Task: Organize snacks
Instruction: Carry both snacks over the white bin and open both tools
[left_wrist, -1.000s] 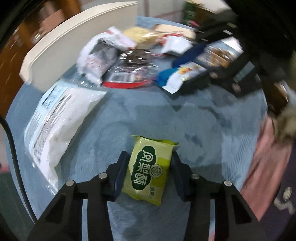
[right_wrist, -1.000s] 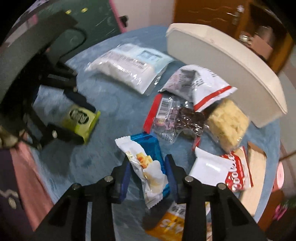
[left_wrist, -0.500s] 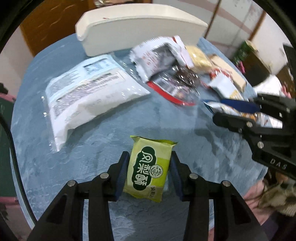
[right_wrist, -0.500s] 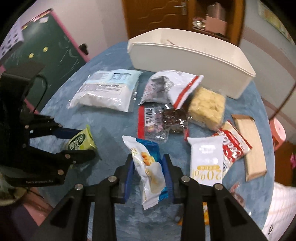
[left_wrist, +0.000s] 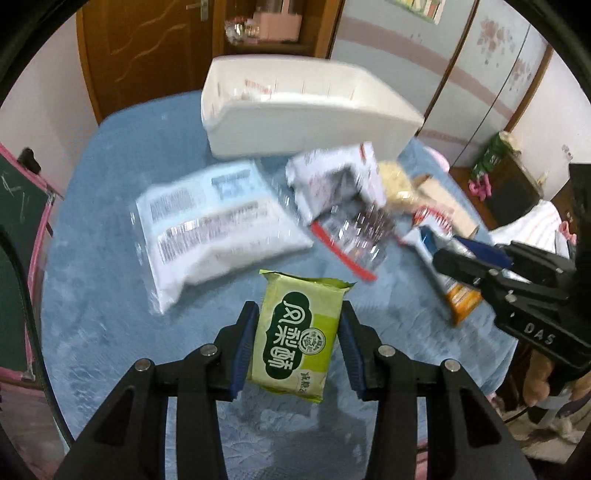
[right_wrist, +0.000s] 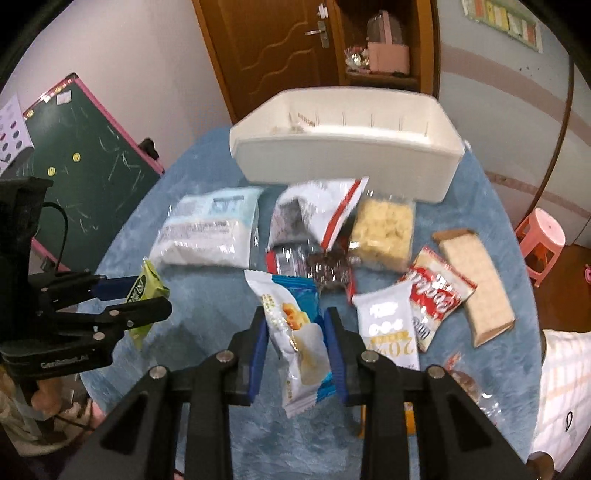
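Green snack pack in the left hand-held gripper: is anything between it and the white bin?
On the cloth, yes: the large white-and-blue bag and a torn white wrapper lie between the green snack pack and the white bin. The pack seems lifted, and nothing visible blocks a path over them.
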